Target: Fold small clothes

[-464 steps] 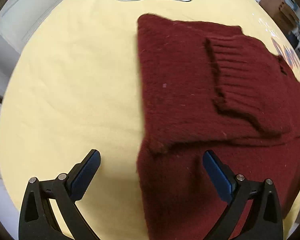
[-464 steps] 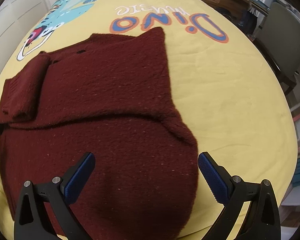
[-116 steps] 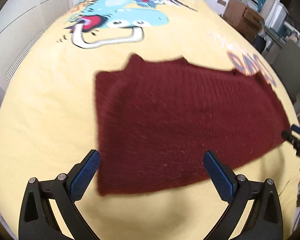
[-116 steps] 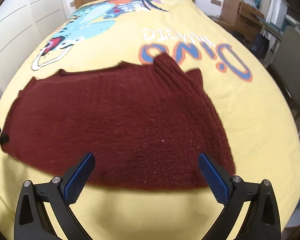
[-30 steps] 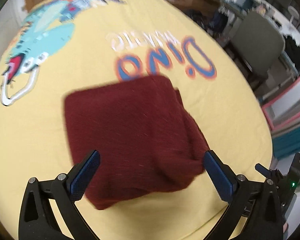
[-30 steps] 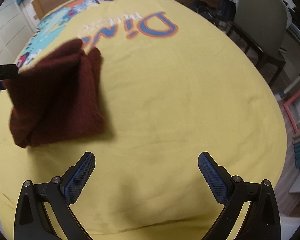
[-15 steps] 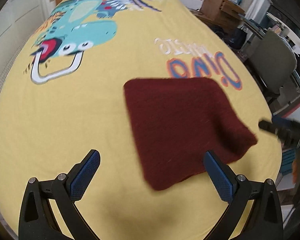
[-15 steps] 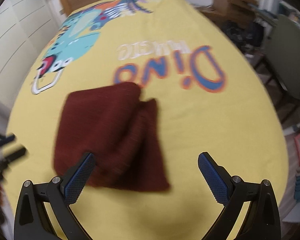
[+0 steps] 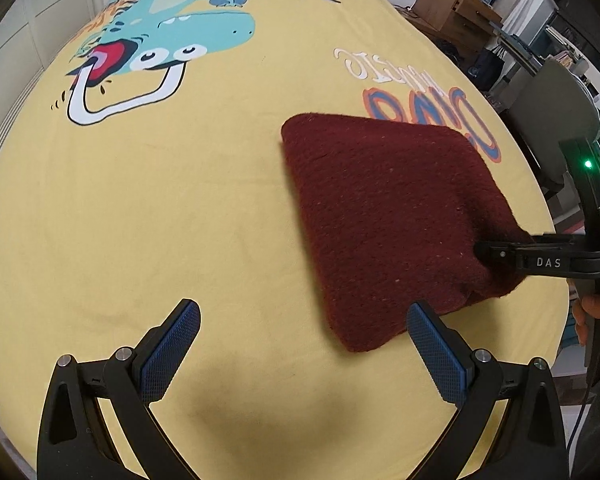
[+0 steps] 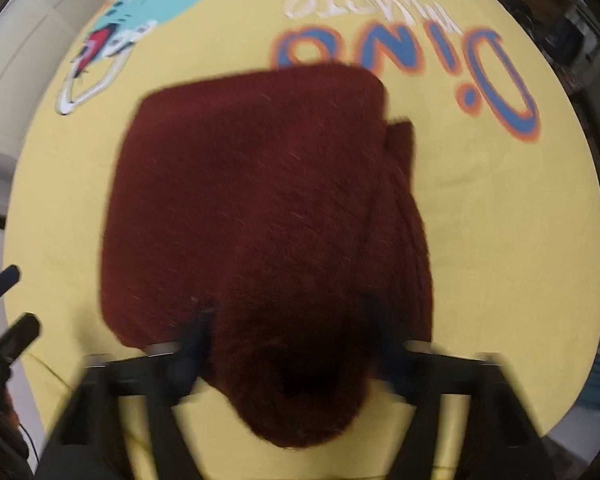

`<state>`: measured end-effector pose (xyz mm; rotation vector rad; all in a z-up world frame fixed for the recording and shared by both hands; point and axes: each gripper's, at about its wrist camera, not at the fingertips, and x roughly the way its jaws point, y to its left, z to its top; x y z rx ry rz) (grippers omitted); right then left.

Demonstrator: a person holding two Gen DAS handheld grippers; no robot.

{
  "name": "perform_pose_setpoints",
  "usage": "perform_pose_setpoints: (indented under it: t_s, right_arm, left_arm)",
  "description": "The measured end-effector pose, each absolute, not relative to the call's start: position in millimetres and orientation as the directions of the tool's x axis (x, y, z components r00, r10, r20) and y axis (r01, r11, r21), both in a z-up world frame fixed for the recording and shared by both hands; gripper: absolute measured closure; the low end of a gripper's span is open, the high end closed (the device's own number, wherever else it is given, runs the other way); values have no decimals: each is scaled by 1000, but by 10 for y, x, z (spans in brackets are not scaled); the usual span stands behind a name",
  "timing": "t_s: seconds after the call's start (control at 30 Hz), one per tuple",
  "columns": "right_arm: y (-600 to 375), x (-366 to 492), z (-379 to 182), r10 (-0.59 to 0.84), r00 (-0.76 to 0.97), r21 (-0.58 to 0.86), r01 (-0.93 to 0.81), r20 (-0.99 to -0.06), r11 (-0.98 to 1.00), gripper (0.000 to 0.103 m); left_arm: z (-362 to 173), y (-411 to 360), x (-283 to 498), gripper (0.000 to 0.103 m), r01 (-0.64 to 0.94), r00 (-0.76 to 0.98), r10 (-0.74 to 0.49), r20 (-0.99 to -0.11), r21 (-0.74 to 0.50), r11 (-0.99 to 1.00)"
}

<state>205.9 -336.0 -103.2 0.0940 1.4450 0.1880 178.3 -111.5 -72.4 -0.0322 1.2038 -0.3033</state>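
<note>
The folded maroon knit sweater [image 9: 384, 216] lies as a thick, roughly square bundle on the yellow bedspread [image 9: 180, 200], on the side of the bed nearest the grey chair [image 9: 548, 120], with its far corner covering part of the blue-and-orange "Dino" lettering [image 9: 432, 112]. In the right wrist view the sweater [image 10: 260, 200] fills the middle of the picture, and a second folded layer shows along its right edge. The right tool [image 10: 288, 336] has its near edge between its two fingers, and the knit bulges up there; the jaws have just been closing on it, and in the left wrist view one black finger marked "DAS" [image 9: 540, 258] presses into the sweater's near right corner, so the right tool grips the sweater. That view is blurred, so the pads themselves are hard to make out. A hand [image 9: 592, 312] holds the right tool's handle at the right edge of the left wrist view, where a green light glows. The left tool [image 9: 300, 348] hangs above bare bedspread just beside the sweater's near left corner, its blue-padded jaws spread wide with nothing between them. Farther off on the bedspread is the teal cartoon dinosaur print [image 9: 172, 40], and beyond the bed stands a cardboard box [image 9: 452, 8].
</note>
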Motion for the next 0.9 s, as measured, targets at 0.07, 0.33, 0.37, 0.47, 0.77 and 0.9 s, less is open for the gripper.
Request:
perform_pose_setpoints:
  t_s: [0.07,0.33,0.37,0.47,0.77,0.9]
  right_arm:
    - [-3448,2041,-1055,236,119,232,-47,-964,972,68]
    - [-3787,1779,-772,221,249,215,-53,-943,975,78]
    - [-3852,1730,-767,212,256,207,-45,-943,977,78]
    - [-4004,1631,-880,187,245,189,-16,-951,982,78]
    - [-4199,1527,-1176,184,253,208,71,-950,975,27]
    - [-4268,1572,-969,191,298,221,69,-935,973,23]
  left_arm:
    - [-744,-1110,1784,1,212,311,-252,-916,-192,958]
    - [-743,-1154,1773,1,223,313,-247,-917,-182,958]
    - [-744,-1173,1769,1,228,311,-249,-917,-182,956]
    - [-770,-1242,1761,1,243,306,-247,-920,-176,954]
    - [-880,-1405,1763,1,263,284,-232,-930,-157,952]
    - [-875,-1458,1836,1,242,282,-248,-927,-181,953]
